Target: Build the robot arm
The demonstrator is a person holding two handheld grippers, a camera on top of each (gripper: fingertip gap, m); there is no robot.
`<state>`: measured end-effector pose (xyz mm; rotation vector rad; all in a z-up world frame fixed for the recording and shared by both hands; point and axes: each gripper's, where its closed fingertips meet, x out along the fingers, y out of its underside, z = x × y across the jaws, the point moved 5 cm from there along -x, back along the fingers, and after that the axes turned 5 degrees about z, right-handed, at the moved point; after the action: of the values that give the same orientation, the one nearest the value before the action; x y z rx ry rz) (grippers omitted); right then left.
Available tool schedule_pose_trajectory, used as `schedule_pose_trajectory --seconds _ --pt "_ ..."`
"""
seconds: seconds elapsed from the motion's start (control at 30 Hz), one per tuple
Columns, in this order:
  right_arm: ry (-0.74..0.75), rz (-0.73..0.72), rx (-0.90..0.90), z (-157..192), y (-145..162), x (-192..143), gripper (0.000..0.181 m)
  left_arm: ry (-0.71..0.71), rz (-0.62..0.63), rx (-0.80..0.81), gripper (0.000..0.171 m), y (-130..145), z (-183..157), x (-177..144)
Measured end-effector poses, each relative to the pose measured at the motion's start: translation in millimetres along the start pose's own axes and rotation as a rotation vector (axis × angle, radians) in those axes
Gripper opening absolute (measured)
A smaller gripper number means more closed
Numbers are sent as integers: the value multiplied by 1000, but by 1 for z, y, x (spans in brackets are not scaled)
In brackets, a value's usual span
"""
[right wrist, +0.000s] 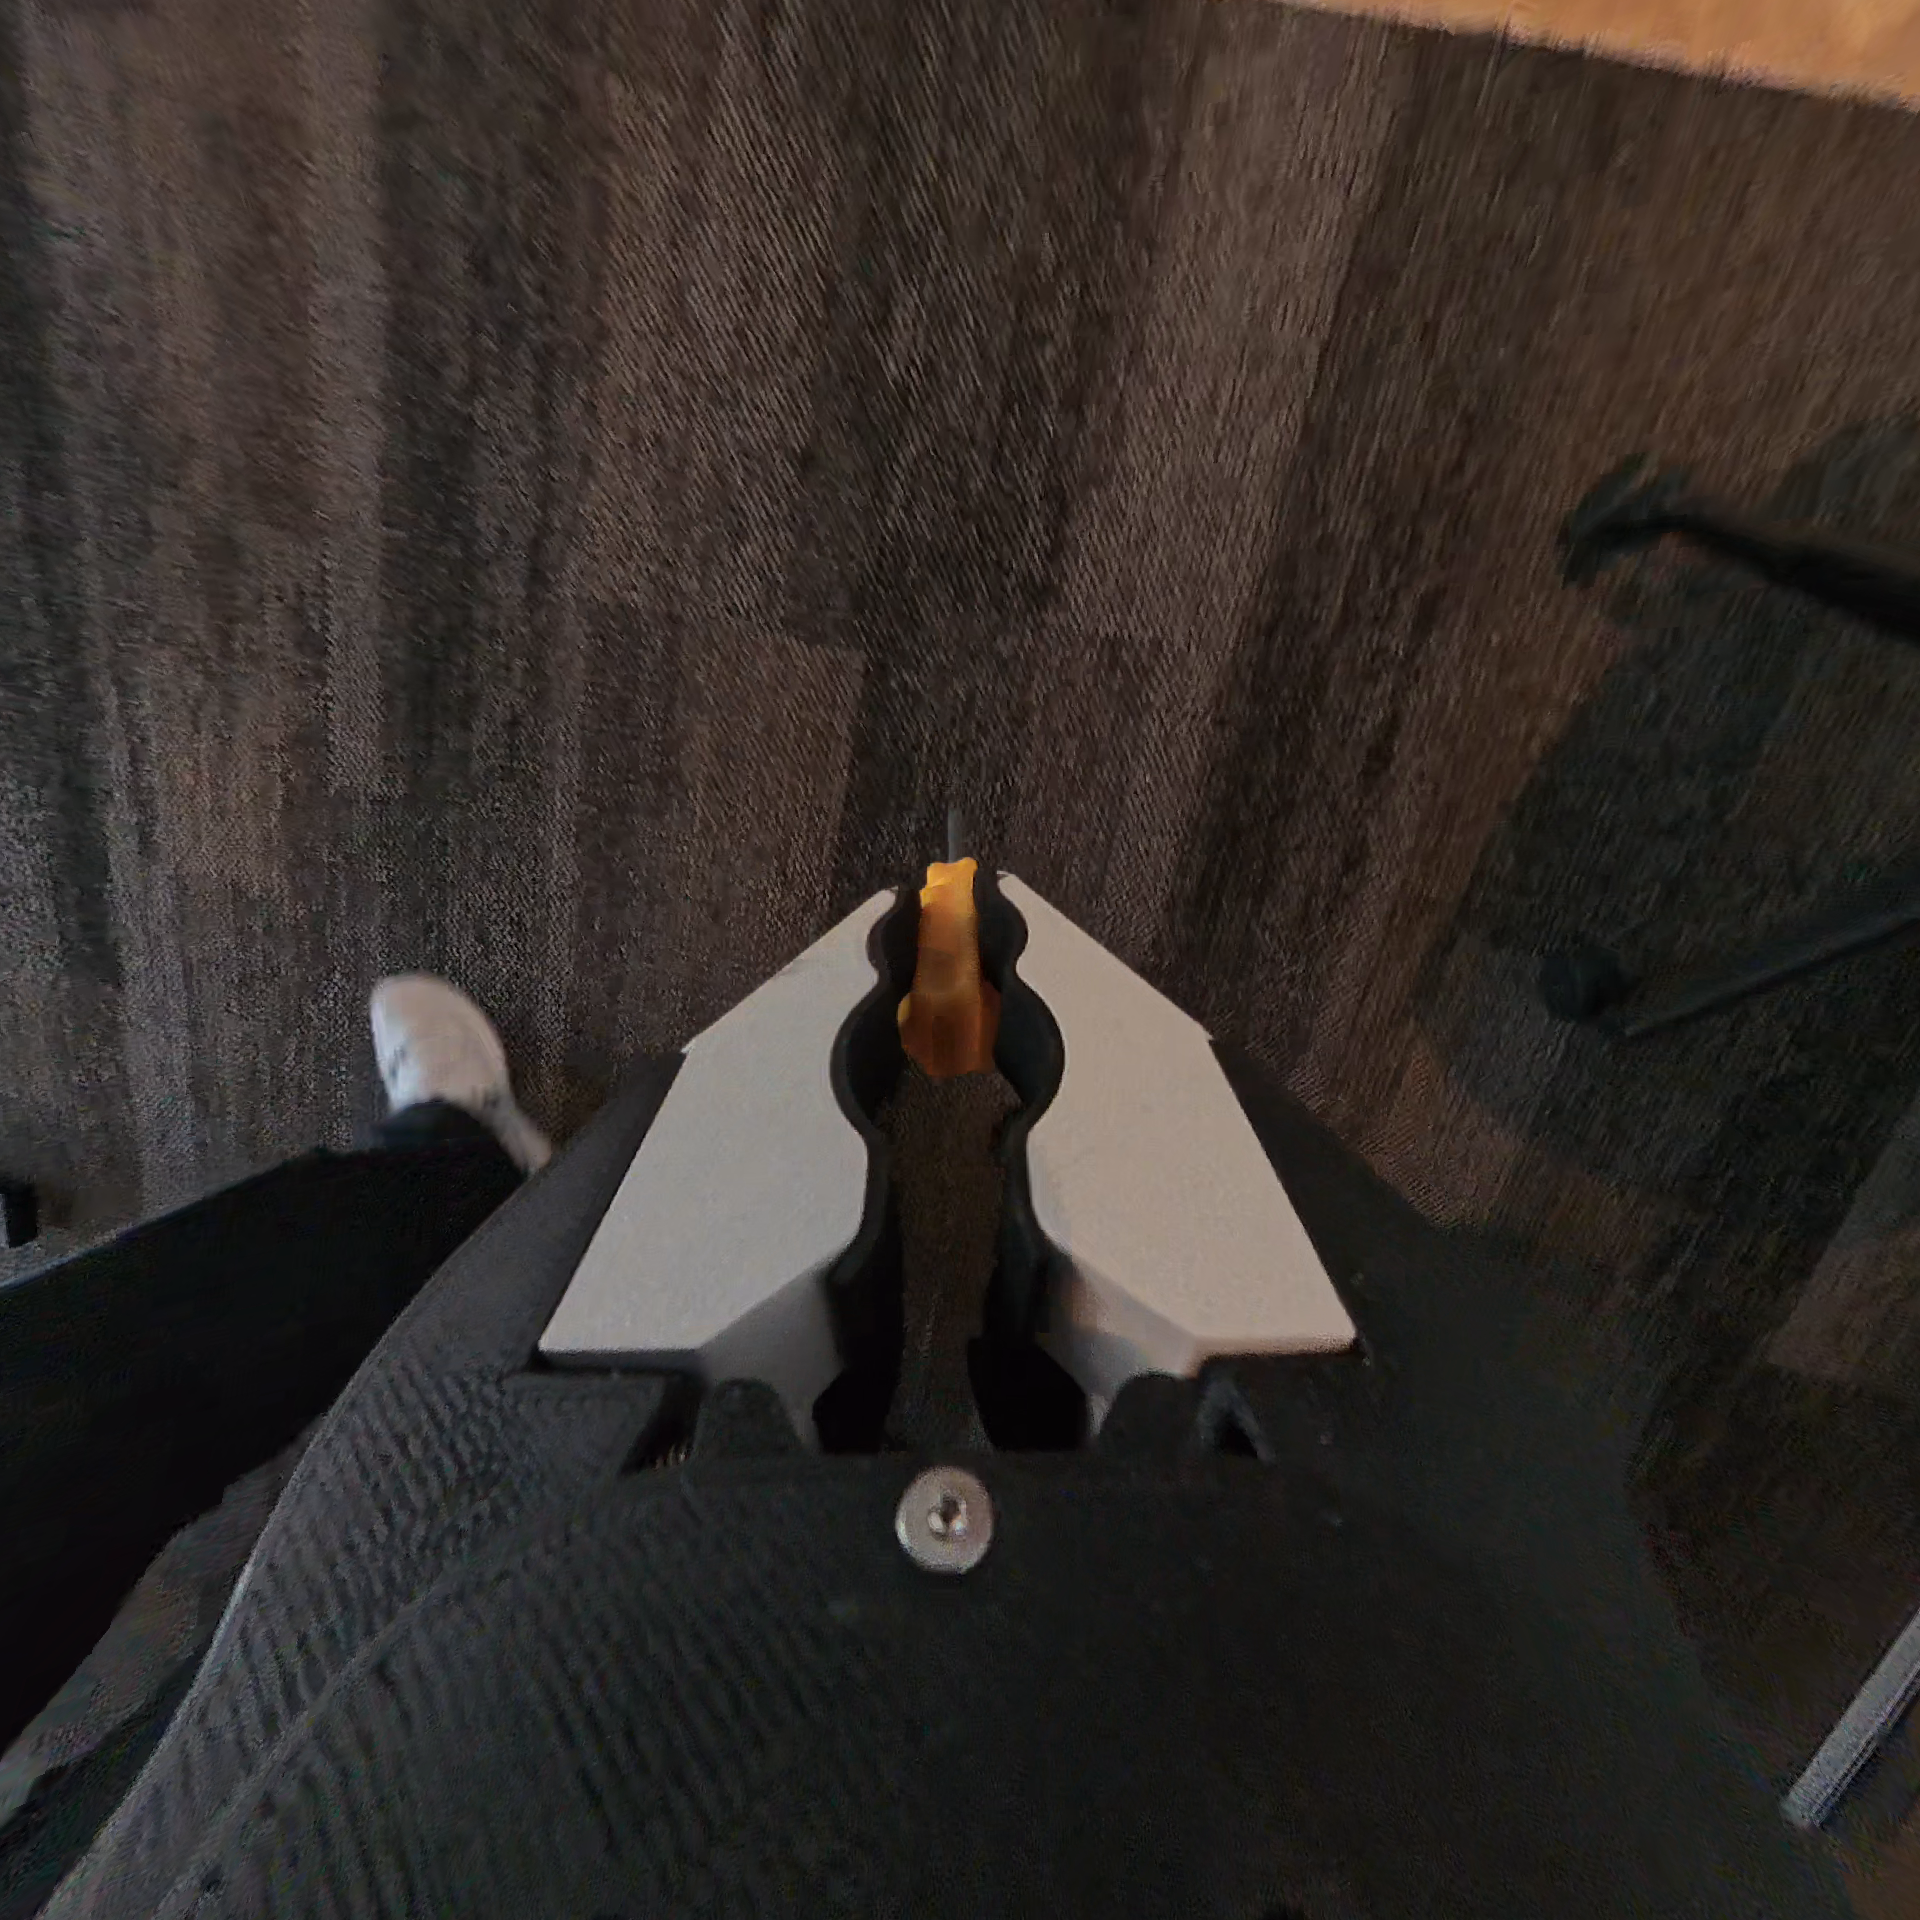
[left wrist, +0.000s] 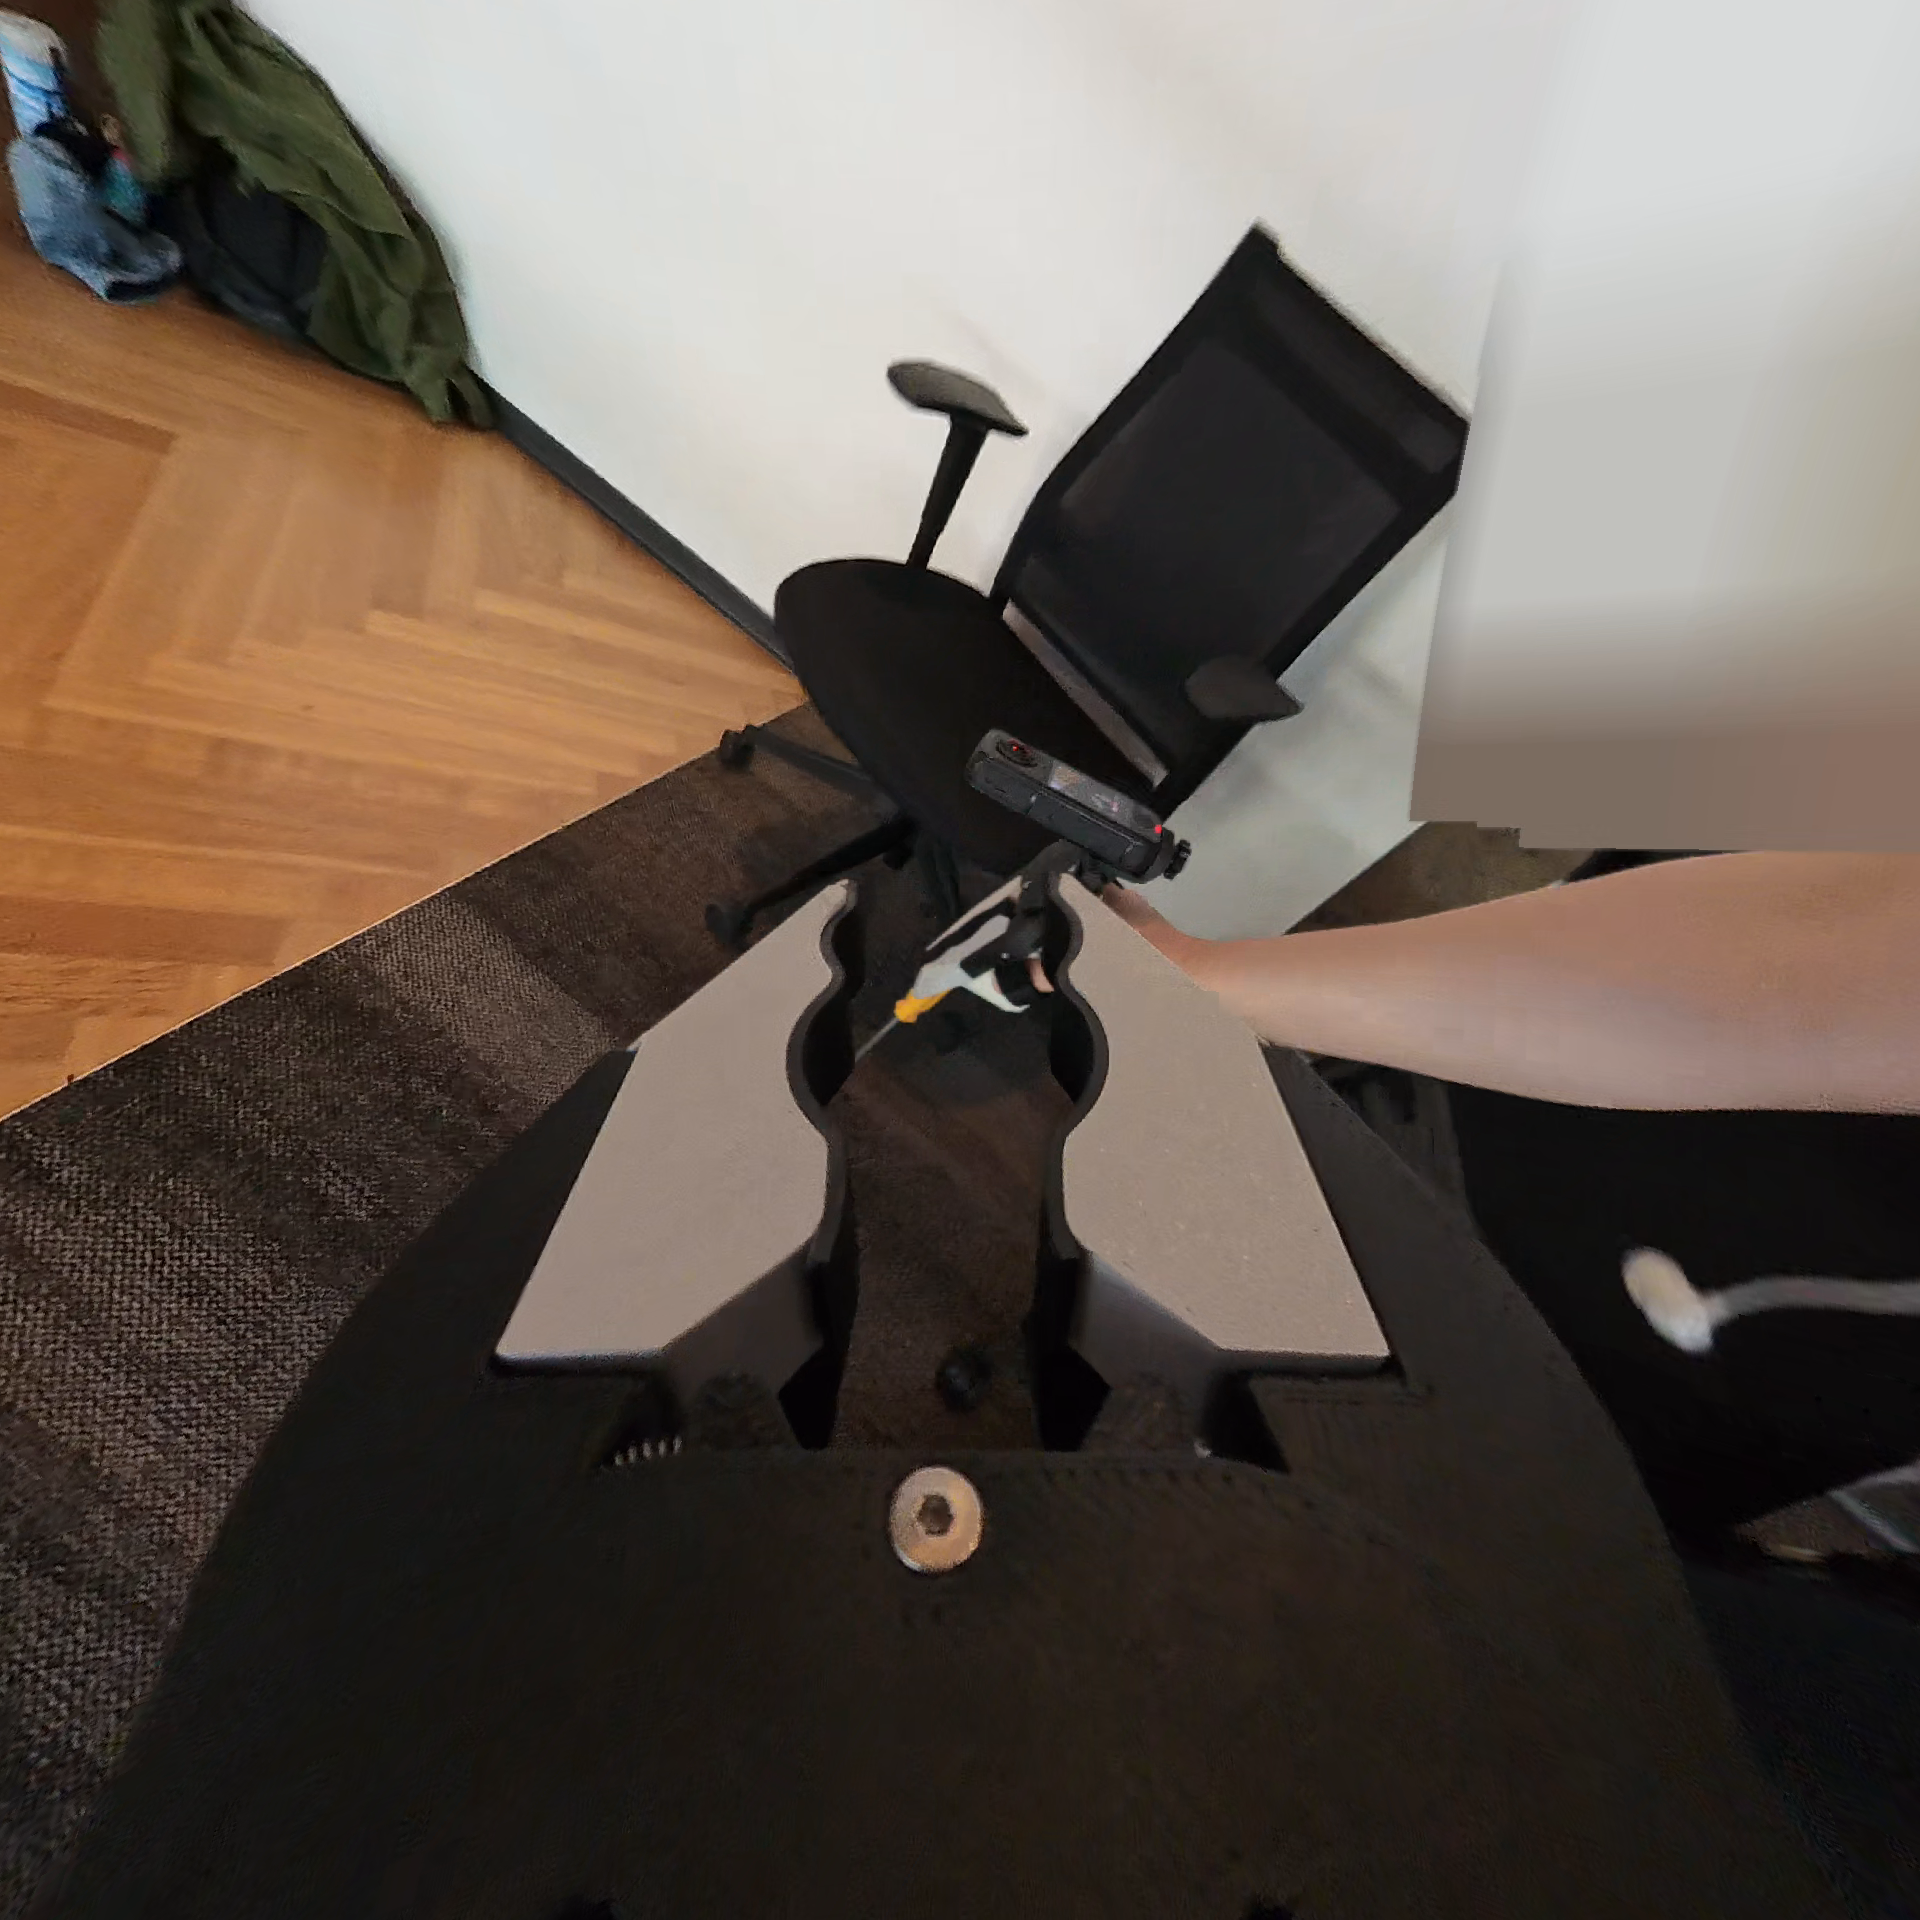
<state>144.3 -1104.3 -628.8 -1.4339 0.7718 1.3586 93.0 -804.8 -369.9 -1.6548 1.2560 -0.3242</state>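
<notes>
Yellow-handled screwdriver clamped in right claw over carpet; left claw parted, empty, facing office chair.

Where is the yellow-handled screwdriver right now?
The yellow-handled screwdriver is clamped between the right claw fingertips, shaft pointing down at the dark carpet. The left wrist view shows it in front of the black office chair.
</notes>
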Motion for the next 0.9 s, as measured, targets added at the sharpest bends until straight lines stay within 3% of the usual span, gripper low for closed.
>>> schedule_pose_trajectory --seconds 0.1,0.27,0.37,0.47,0.67,0.9 --pt "-18 59 71 -42 24 82 11 43 57 -3 32 45 59 58" --pt "-8 72 180 -96 52 216 11 134 157 -59 31 156 160 143" --pt "11 76 196 -117 70 288 11 153 224 -70 31 219 208 180" --pt "13 89 206 -133 85 345 11 138 243 -83 31 260 240 200" --pt "30 58 198 -151 96 403 11 124 285 -93 31 304 265 220" --pt "43 57 187 -164 100 430 11 129 318 -72 31 320 267 232"
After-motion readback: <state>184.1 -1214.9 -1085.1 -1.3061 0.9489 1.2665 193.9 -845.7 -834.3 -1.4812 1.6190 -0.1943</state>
